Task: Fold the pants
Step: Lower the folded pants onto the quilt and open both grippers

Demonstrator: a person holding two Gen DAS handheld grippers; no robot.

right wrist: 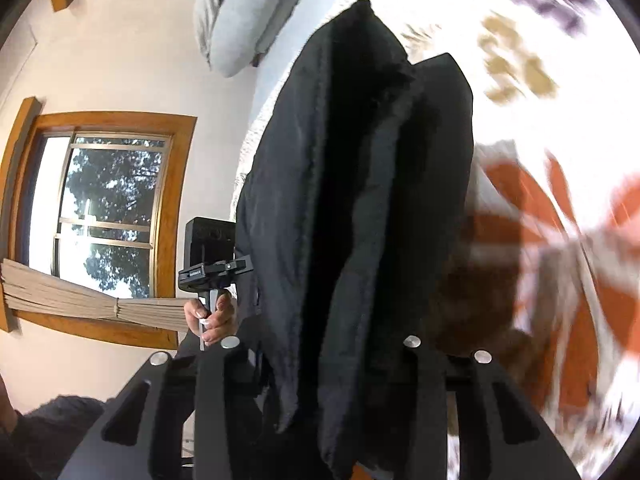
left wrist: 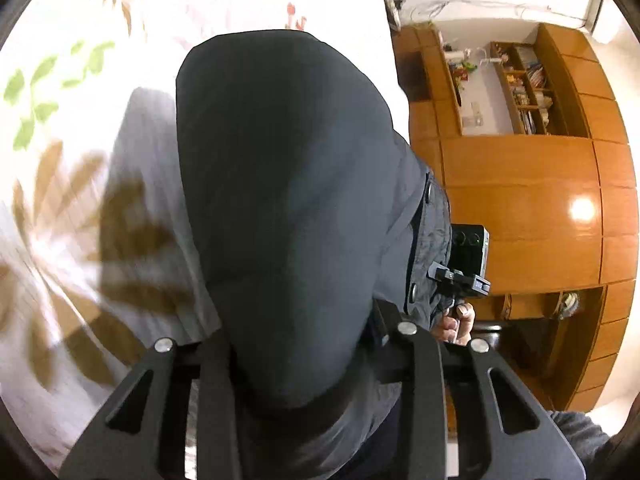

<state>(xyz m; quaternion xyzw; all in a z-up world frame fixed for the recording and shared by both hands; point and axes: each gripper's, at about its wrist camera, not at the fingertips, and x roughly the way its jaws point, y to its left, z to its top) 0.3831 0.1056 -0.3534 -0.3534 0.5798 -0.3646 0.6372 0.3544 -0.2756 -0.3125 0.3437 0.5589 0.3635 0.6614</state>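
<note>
Dark grey pants (left wrist: 280,184) hang from my left gripper (left wrist: 296,364), which is shut on the cloth; the fabric drapes over the fingertips and hides them. The same pants (right wrist: 360,200) hang in folds from my right gripper (right wrist: 332,376), also shut on them. The pants are lifted above a bed with a white floral sheet (left wrist: 60,200), which also shows in the right wrist view (right wrist: 560,240). Each wrist view shows the other hand-held gripper beside the cloth: the right one (left wrist: 460,276) and the left one (right wrist: 212,268).
A wooden wardrobe and shelf unit (left wrist: 520,180) stands beyond the bed's edge. A grey pillow (right wrist: 240,20) lies at the head of the bed. A wood-framed window (right wrist: 108,208) with bundled blinds is in the wall.
</note>
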